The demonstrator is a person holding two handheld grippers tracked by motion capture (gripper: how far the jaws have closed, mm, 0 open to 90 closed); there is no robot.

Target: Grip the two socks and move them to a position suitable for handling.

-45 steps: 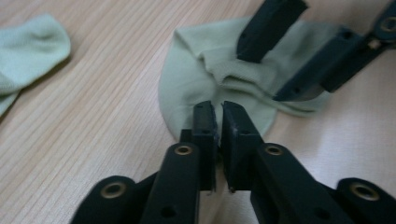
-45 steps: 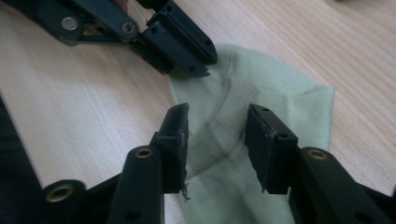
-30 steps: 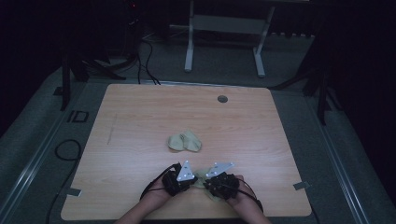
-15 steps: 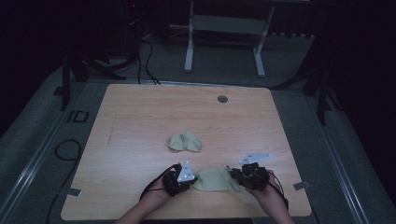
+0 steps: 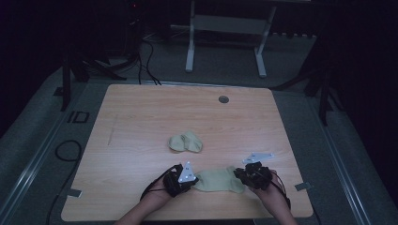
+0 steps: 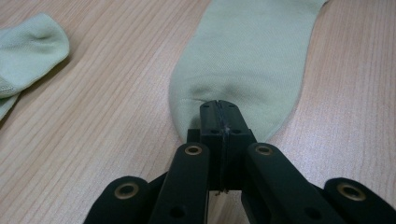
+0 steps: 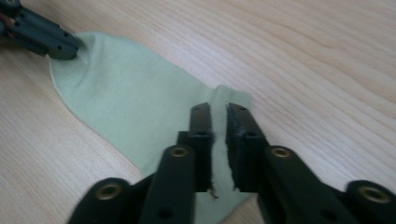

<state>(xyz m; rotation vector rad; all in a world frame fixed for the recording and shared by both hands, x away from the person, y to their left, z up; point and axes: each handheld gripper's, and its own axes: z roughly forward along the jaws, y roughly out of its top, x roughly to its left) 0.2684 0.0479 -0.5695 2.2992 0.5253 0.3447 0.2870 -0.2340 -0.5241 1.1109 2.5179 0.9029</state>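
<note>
A pale green sock lies flat near the table's six-o'clock edge, stretched between the two claws. The left claw is closed tight on the sock's nine-o'clock end, pinching the cloth. The right claw stands at the three-o'clock end, jaws nearly together with the edge of the cloth between them. A second sock, bunched, sits near at eleven o'clock.

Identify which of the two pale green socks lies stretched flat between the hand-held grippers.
The near sock, at the table's front edge, pulled flat with a hand-held gripper at each end. The other sock sits bunched toward the table's middle, untouched.
</note>
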